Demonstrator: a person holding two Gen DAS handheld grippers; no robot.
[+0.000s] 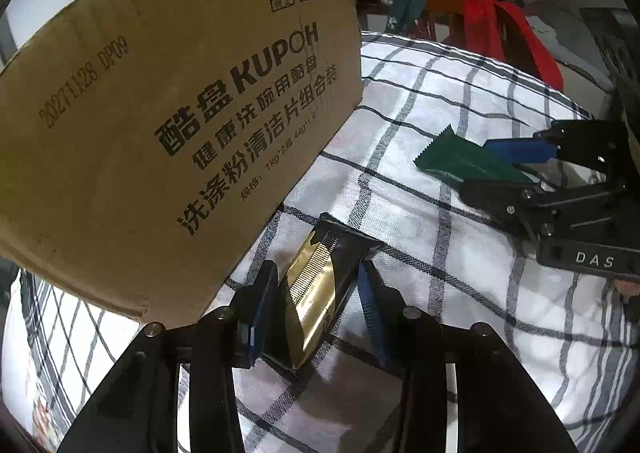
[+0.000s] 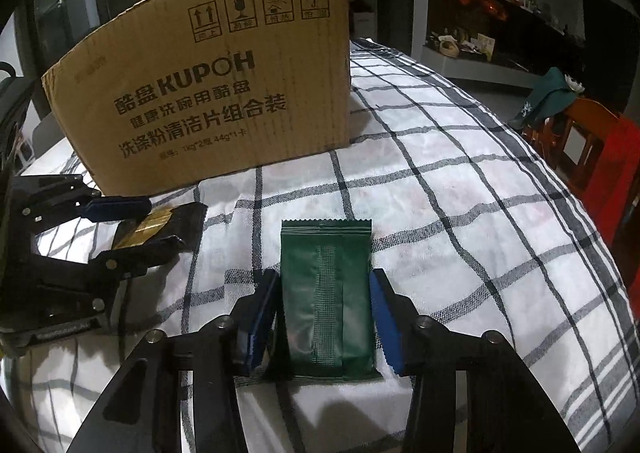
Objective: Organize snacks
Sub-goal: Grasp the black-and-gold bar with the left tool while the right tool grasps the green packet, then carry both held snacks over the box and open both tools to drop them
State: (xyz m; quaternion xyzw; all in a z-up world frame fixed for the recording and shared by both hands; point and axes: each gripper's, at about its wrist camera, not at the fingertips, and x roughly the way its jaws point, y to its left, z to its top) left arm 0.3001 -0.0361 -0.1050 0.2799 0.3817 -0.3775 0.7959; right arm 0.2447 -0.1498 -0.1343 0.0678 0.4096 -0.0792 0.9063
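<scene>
Two snack packets lay on the checked tablecloth (image 2: 460, 213), each framed by its own gripper. The green packet (image 2: 330, 293) lay flat with its seam facing up, lengthwise between the blue pads of the right gripper (image 2: 326, 317). The fingers stood parted to about the packet's width, just beside its long edges; from where I stood I could not tell whether the pads pressed it or only bracketed it. The packet lay on the cloth and was not lifted.

The black and gold packet (image 1: 316, 289) sat between the fingers of the left gripper (image 1: 316, 313), tipped a little, its gold face catching the light. Those fingers stood wider than the packet, with cloth showing on the right side, so I took them as open and not yet closed on it.

Both packets seemed lined up along the fingers so that a simple squeeze would catch them across their narrow width.

The cardboard box (image 2: 216, 93), printed with KUPOH and handling symbols, stood upright just behind the left gripper and a little farther from the right one. It looked the likely place for the snacks, though its open top was out of my sight. Its tall wall stood in the way: either packet would need lifting well over the rim. Beyond the table's edge were a wooden chair (image 2: 576, 141) with red cloth (image 2: 616, 181) draped on it.
</scene>
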